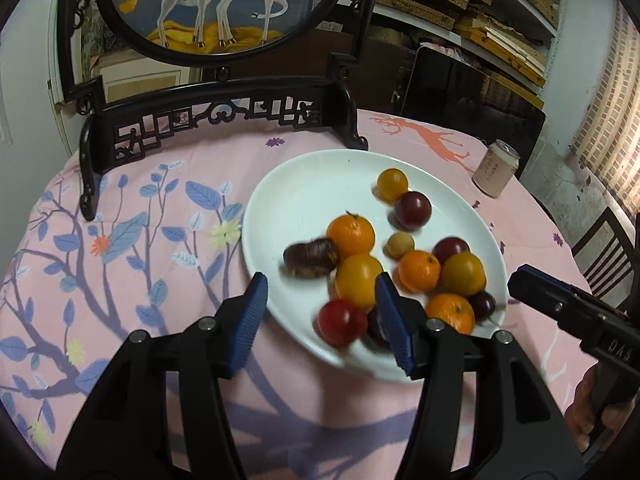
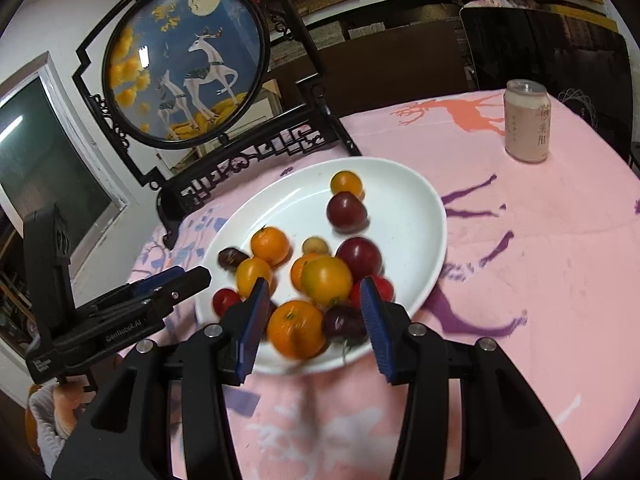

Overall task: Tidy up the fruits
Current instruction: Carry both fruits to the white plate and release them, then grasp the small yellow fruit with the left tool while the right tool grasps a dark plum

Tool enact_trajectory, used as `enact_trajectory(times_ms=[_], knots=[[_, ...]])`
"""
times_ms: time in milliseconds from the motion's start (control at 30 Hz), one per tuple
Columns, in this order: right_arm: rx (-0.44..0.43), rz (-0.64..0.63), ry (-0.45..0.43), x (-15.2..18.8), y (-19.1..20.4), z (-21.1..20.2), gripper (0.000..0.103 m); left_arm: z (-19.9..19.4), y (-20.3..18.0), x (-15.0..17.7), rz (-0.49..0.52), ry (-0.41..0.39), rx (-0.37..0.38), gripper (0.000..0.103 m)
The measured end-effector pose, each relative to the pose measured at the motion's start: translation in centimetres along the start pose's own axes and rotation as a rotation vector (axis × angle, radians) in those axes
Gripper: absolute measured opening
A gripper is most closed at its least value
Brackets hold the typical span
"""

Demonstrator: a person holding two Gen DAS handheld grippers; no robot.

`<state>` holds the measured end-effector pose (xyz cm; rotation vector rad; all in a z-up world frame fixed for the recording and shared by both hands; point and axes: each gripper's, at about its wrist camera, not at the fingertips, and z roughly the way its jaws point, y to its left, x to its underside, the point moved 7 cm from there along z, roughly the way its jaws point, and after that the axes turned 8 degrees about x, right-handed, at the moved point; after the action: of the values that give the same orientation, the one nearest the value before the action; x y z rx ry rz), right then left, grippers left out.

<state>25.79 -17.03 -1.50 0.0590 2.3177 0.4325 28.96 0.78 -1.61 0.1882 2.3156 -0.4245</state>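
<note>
Left gripper (image 1: 322,292) and right gripper (image 2: 314,298) hover over plate (image 2: 416,216), jaws wide.

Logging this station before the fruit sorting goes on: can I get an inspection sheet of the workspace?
Surface: table under a pink printed cloth.
Job's things: white plate holding mixed small fruit, including an orange.
Clutter: pink drink can upright, apart from the plate.
Grippers: left gripper and right gripper open, empty, over the plate's near rim.
Cables: nothing seen.
Surroundings: framed deer screen behind the plate; shelves beyond.
</note>
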Motion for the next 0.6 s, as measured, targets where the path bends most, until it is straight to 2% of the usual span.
enact_trajectory(times_ms=[200,267,333,500,600], knots=[[-0.004,-0.034,0.013,2.4,0.7,-1.8,0.048,-1.1,-1.3,2.0,0.046,0.011,0.001,0.060],[-0.008,-0.048,0.014,3.3,0.9,-2.6,0.051,-1.4,-1.6,2.9,0.074,0.015,-0.011,0.072],[-0.006,-0.054,0.014,4.2,0.8,-3.3,0.055,-1.9,-1.6,3.7,0.093,0.016,-0.034,0.072],[-0.005,-0.077,0.028,6.9,0.7,-4.9,0.055,-3.4,-1.2,5.4,0.070,0.018,-0.021,0.073],[-0.002,-0.092,0.046,9.3,0.6,-6.0,0.059,-4.4,-1.3,6.9,0.063,0.019,-0.041,0.087]])
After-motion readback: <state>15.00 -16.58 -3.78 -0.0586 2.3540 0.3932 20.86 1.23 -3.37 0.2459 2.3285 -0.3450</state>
